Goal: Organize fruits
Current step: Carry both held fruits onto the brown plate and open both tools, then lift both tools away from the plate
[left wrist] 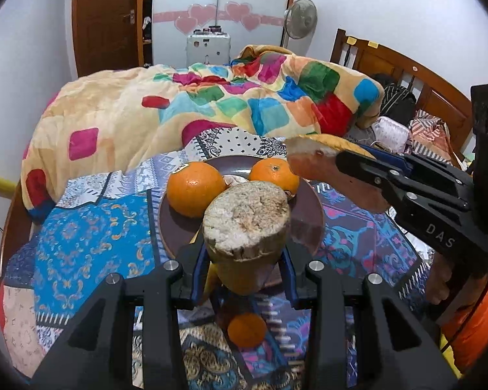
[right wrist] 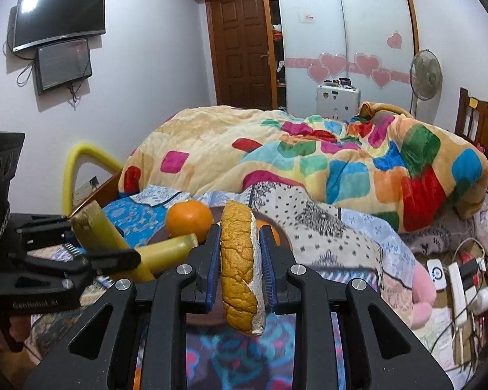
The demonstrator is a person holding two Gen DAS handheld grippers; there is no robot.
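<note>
My left gripper [left wrist: 244, 260] is shut on a thick yellow sugarcane piece [left wrist: 247, 224], cut end toward the camera, held above the near rim of a dark brown plate [left wrist: 312, 214]. Two oranges [left wrist: 195, 191] [left wrist: 275, 174] lie on the plate. A small orange [left wrist: 247, 330] lies on the patterned cloth below my fingers. My right gripper [right wrist: 239, 260] is shut on a wedge of peel with orange-brown skin and white pith [right wrist: 239, 269], held above the plate's right side; it shows in the left wrist view [left wrist: 322, 165]. A second cane piece [right wrist: 169, 250] lies on the plate.
The plate sits on a bed with a blue patterned cloth [left wrist: 91, 243]. A bright patchwork blanket [left wrist: 211, 104] is heaped behind. Chargers and cables [right wrist: 462, 279] lie at the right. A wooden headboard [left wrist: 406, 74] and a fan [left wrist: 301, 16] stand beyond.
</note>
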